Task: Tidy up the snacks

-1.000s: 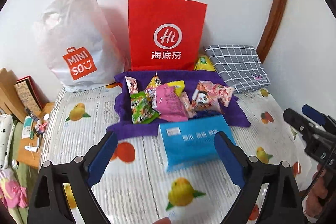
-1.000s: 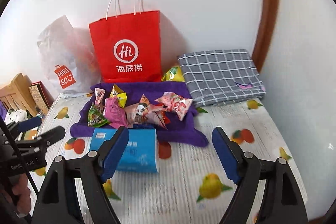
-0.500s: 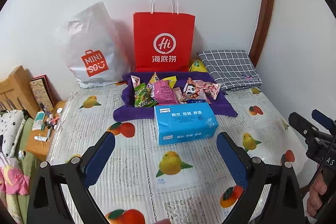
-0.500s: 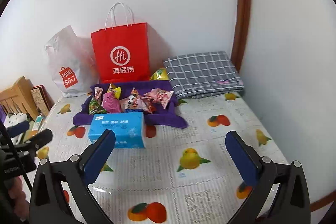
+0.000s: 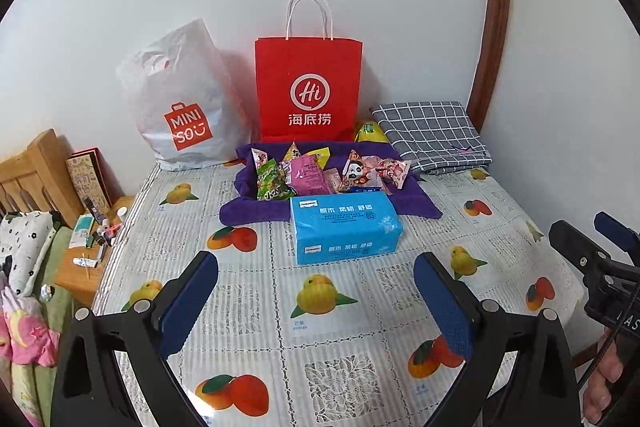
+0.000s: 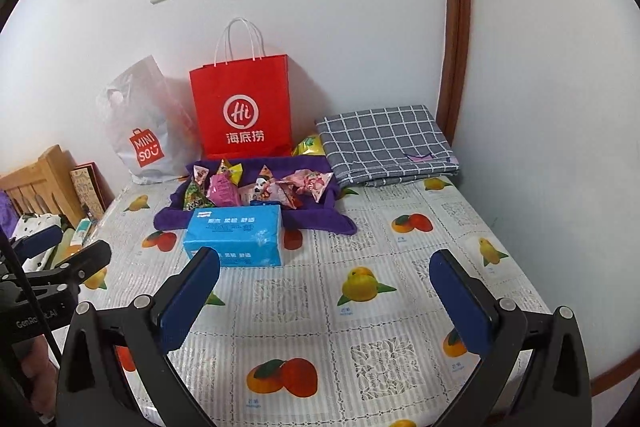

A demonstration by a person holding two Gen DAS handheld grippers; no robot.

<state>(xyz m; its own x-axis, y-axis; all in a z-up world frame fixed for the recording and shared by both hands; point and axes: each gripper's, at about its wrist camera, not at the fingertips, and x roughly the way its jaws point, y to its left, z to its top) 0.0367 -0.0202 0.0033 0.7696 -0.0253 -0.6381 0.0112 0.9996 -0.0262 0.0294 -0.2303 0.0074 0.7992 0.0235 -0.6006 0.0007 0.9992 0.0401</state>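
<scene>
Ahead of both our grippers, well beyond the fingertips, the purple cloth [image 5: 256,209] lies on the table [image 5: 248,315], with the snack packets [image 5: 316,173] gathered in a loose heap on it — sorted or just piled, we can't tell. The blue tissue pack [image 5: 344,229] sits just in front of them. Our left gripper [image 5: 316,303] and right gripper [image 6: 326,301] both gape wide, holding nothing.

A white tablecloth [image 5: 256,311] printed with orange and yellow fruit. A purple towel [image 5: 248,211] holds pink, green and yellow snack packets [image 5: 308,175]. A blue tissue pack [image 5: 344,227] (white lettering), a red paper bag [image 5: 308,87], grey checked cloth [image 5: 432,131].
</scene>
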